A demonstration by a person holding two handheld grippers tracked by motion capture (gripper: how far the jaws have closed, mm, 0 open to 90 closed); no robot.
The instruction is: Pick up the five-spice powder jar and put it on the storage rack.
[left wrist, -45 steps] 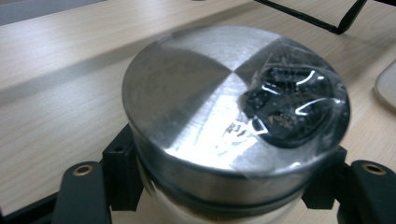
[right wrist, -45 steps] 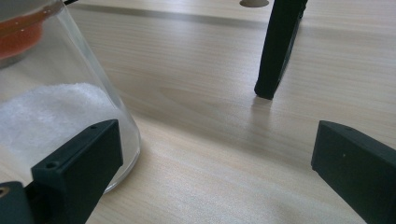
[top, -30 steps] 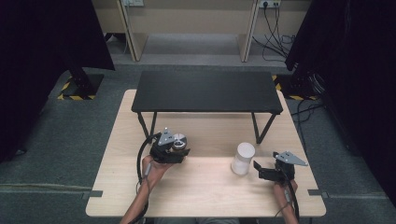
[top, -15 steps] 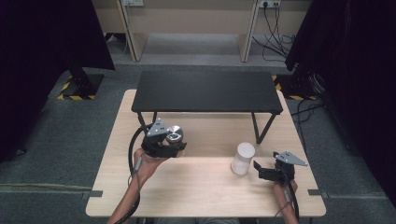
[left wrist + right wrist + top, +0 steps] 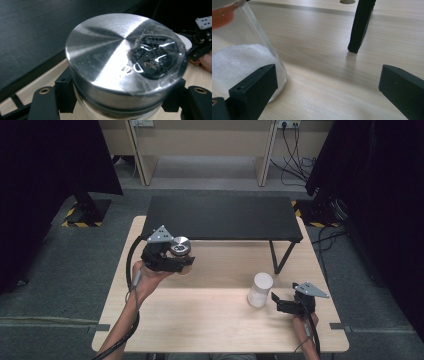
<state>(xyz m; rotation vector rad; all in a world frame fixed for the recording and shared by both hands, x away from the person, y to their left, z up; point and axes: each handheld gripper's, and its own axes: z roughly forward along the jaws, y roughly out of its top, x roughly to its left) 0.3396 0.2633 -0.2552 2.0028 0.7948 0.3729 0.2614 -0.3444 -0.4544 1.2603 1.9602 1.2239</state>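
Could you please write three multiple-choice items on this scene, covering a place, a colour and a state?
1. Where does the white-filled clear container stand?
A. on the black shelf
B. on the light wooden table, beside the right gripper
C. on the floor

2. What colour is the low shelf?
A. black
B. white
C. red

3. What is the left gripper doing?
A. gaping over nothing
B. lying flat on the table
C. gripping a jar with a round silver metal lid

Key: B, it rests on the wood by the open jaws; A, its top is black; C, jaws flank the jar.
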